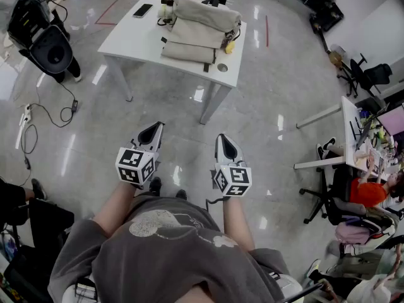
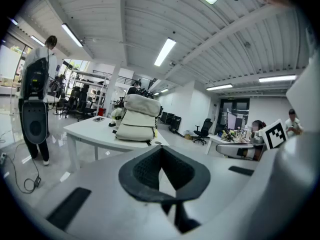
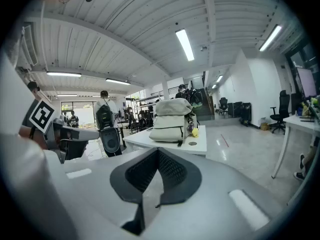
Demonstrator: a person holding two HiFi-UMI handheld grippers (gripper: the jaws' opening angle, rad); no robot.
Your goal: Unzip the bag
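Head view puts the beige fabric bag (image 1: 199, 30) on the white rectangular table (image 1: 126, 36) at twelve o'clock, well apart from both claws. Both the left gripper (image 1: 153, 134) and the right gripper (image 1: 225, 147) are closed on nothing. Unzipping has not started; the next move is likely to walk up to the table and find the zipper pull.

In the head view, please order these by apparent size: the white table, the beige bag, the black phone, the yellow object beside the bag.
1. white table
2. beige bag
3. black phone
4. yellow object, smallest
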